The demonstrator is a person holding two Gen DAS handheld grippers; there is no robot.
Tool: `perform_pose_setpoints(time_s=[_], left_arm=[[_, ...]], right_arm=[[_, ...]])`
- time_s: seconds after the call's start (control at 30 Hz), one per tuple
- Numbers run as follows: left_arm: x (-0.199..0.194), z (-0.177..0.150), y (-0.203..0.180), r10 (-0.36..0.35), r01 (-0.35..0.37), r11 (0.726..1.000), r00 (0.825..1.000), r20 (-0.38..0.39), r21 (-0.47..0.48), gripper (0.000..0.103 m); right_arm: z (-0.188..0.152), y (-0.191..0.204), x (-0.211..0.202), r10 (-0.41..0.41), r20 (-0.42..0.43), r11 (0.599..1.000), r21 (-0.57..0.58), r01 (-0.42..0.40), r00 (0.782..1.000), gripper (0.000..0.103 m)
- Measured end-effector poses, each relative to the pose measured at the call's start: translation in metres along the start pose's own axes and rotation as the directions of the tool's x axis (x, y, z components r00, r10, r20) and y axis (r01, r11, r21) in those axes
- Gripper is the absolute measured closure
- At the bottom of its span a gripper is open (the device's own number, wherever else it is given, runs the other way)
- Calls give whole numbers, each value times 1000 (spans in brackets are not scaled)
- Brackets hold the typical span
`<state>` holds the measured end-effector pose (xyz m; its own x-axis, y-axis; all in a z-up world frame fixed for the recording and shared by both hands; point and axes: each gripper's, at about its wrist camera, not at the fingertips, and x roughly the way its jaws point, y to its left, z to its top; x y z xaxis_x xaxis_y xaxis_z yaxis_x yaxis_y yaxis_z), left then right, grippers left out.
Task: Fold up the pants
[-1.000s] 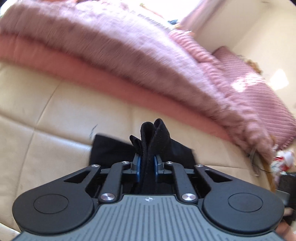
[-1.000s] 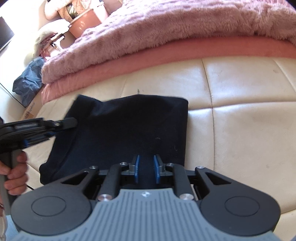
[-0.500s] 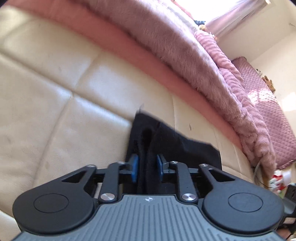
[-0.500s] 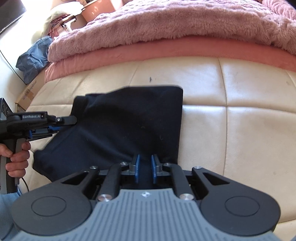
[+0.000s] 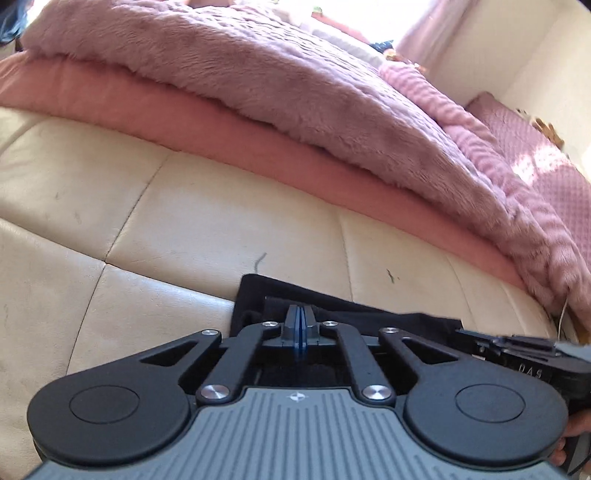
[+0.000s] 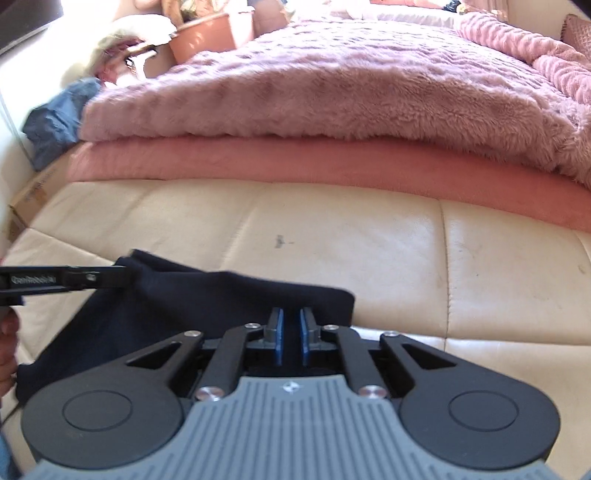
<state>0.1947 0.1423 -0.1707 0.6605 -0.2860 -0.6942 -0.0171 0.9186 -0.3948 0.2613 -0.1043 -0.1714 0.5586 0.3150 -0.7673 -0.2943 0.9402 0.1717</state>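
The dark navy pants (image 6: pixel 177 306) lie folded flat on the cream leather cushion (image 6: pixel 369 240); they also show in the left wrist view (image 5: pixel 332 306). My left gripper (image 5: pixel 300 314) hovers over their left edge, its blue pads pressed together with no cloth between them. My right gripper (image 6: pixel 290 325) sits over the right part of the pants with a narrow gap between its pads and dark cloth in that gap. The left gripper shows in the right wrist view (image 6: pixel 92 278) at the pants' far left corner. The right gripper shows in the left wrist view (image 5: pixel 517 347).
A pink fluffy blanket (image 6: pixel 332 92) over a salmon layer (image 6: pixel 295 162) rises just behind the cushion. A terracotta pot (image 6: pixel 207 35) and blue cloth (image 6: pixel 55 118) sit at the back left. A hand (image 6: pixel 7 350) holds the left tool.
My left gripper let go of the bunched cloth and closed empty. The pants now lie flatter and nearer. Both grippers dropped low over the garment.
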Motion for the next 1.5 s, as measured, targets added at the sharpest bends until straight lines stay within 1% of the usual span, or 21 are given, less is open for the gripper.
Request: perform_pose_setpoints(time_s=[0.07,0.13,0.2,0.27,0.3,0.33,0.37,0.43,0.47,0.5,0.53,0.57,0.67,0.73,0.83,1.0,1.17,1.23,1.3,1.37,1.5], left_arm=[[3,-1,-2,28,-29,999,999,20,18,97],[3,-1,-3,40,-41,999,999,29,13,97],[-2,4,-1,44,-44,999,999,24,3,97],[-14,7,0,85,-85,996,995,46,-11,97],[-21,8,3,93,-92,996,994,49,-22,89],[-27,9,7,84,-82,996,996,41,-33,80],[-32,9,11,61,-60,997,998,30,-46,75],[-42,7,17,52,-50,996,998,20,-73,48],[-47,5,18,58,-56,995,998,20,-79,41],[-49,2,19,64,-63,995,998,12,-78,29],[-51,-1,20,70,-70,995,998,-7,-74,27],[-51,-4,21,72,-75,994,997,-30,-75,26],[-47,-15,25,71,-80,992,994,-84,-98,25],[-43,-23,27,65,-76,991,993,-103,-108,25],[-39,-28,31,39,-54,989,994,-105,-138,22],[-35,-28,33,15,-29,990,995,-99,-141,21],[-32,-29,36,-11,-2,990,996,-94,-144,18],[-31,-28,37,-35,21,989,995,-92,-148,18],[-30,-28,38,-48,34,987,995,-88,-156,18],[-29,-27,41,-75,60,983,994,-84,-175,18],[-26,-24,50,-147,121,958,985,-86,-259,19]], right_arm=[[1,-3,9,-4,4,1000,16,4,1000,103],[4,-5,13,-15,9,999,37,15,1000,103],[6,-5,10,-28,11,998,48,28,1000,103],[5,-5,1,-22,23,998,62,21,999,103],[3,-8,-6,-17,27,997,74,15,1000,103],[0,-12,-13,-12,29,995,96,9,1000,98],[-4,-16,-20,-3,32,992,128,-2,999,83],[-14,-28,-32,41,38,976,214,-48,998,65],[-19,-33,-37,62,39,964,258,-70,997,65],[-25,-36,-41,76,37,951,299,-84,996,65],[-31,-40,-45,92,34,936,339,-98,995,63],[-37,-45,-47,115,31,919,377,-118,993,60],[-57,-52,-50,163,15,875,459,-152,986,58],[-66,-54,-48,172,3,860,487,-151,985,57],[-77,-54,-44,209,12,830,526,-184,978,57],[-80,-58,-39,243,24,808,548,-216,970,58],[-79,-56,-33,273,29,796,555,-242,962,58],[-78,-54,-31,277,28,793,557,-245,960,59],[-77,-54,-29,271,19,796,558,-235,962,68],[-79,-58,-28,283,24,782,574,-245,959,73],[-82,-65,-26,305,33,751,606,-262,952,76]])
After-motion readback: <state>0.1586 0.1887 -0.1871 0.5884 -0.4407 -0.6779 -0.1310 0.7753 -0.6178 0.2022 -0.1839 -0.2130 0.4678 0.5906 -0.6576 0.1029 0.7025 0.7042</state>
